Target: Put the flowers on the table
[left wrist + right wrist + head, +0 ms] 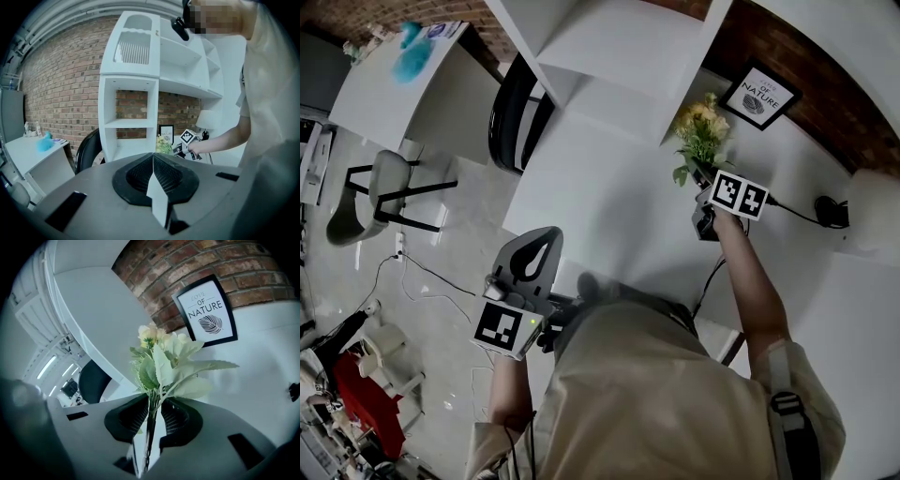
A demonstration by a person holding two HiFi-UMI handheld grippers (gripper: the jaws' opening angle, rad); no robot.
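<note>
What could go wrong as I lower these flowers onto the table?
1. The right gripper pinches only the thin stems, so the leafy flowers may pivot or slip.
2. The framed picture stands close behind them; a forward push could topple it.
3. A cable crosses the table nearby and could snag.

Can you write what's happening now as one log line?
right claw: shut on flowers | place: over table, near framed picture | left claw: shut, empty

Pale yellow flowers [154, 336], green leaves [161, 366]
</note>
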